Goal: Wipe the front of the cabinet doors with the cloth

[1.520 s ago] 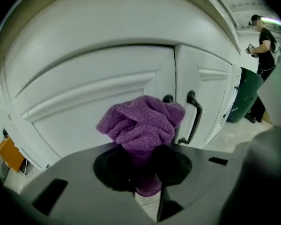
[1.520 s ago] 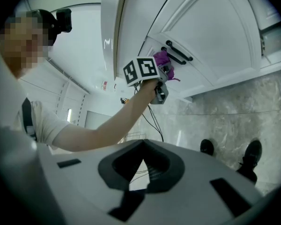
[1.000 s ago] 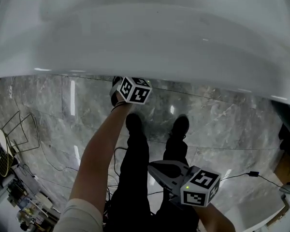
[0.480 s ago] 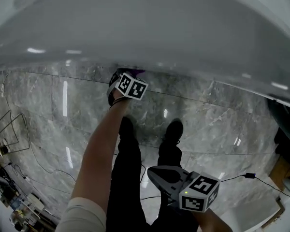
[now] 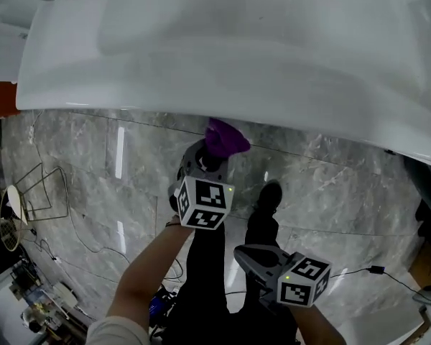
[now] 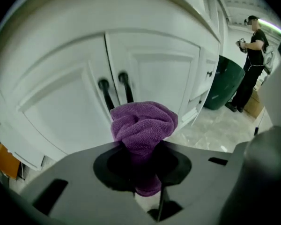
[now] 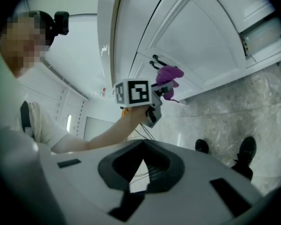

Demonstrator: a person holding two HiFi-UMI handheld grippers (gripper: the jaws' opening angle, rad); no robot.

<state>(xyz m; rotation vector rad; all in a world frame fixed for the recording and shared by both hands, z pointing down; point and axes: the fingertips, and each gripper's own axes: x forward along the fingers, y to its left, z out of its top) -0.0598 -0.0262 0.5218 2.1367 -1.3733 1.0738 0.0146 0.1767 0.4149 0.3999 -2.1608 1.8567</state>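
Step in hand: start of the wipe. The left gripper [image 6: 143,149] is clamped on the bunched purple cloth [image 6: 143,123], held just in front of the white cabinet doors [image 6: 164,74] near the two black handles [image 6: 114,90]. It looks slightly off the panel, but contact can't be confirmed. The right gripper [image 7: 141,170] hangs low, jaws seemingly together with nothing between them. The next move likely calls for pressing the cloth onto a door face and sweeping across, steering round the handles. Containers: the sink [image 5: 201,56] above shows nothing in the visible part; the doors are closed, inside hidden; green bin [image 6: 225,86] off to the side, contents not visible.
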